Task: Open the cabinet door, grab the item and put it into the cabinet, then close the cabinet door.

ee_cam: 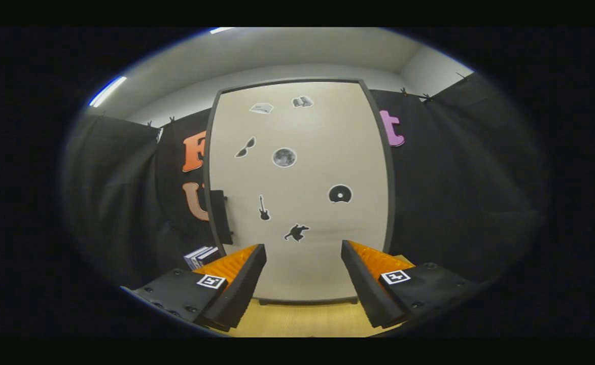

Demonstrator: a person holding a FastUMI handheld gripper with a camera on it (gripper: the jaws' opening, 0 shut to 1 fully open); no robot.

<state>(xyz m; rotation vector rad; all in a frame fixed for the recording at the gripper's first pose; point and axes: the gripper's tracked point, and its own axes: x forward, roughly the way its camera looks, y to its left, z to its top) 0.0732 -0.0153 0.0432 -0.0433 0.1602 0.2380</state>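
no readable text, picture stickers on cabinet door (322, 152)

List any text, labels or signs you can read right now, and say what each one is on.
No readable words or numbers.
Cabinet door: picture stickers, no text: sunglasses, moon, disc, guitar, a figure, two blurred ones at the top.
Gripper, open, aimed at the door: a square coded marker on each finger, no letters.
Box beside the cabinet: print too small to read.

The gripper (303, 284) is hovering with its fingers spread wide and gripping nothing, facing the closed cabinet door (327, 152), which is standing on the wooden tabletop (302, 319). Black stickers are dotting the door, its handle (222, 217) is sitting on the left edge, and a small box (202, 256) is lying beside the left finger.
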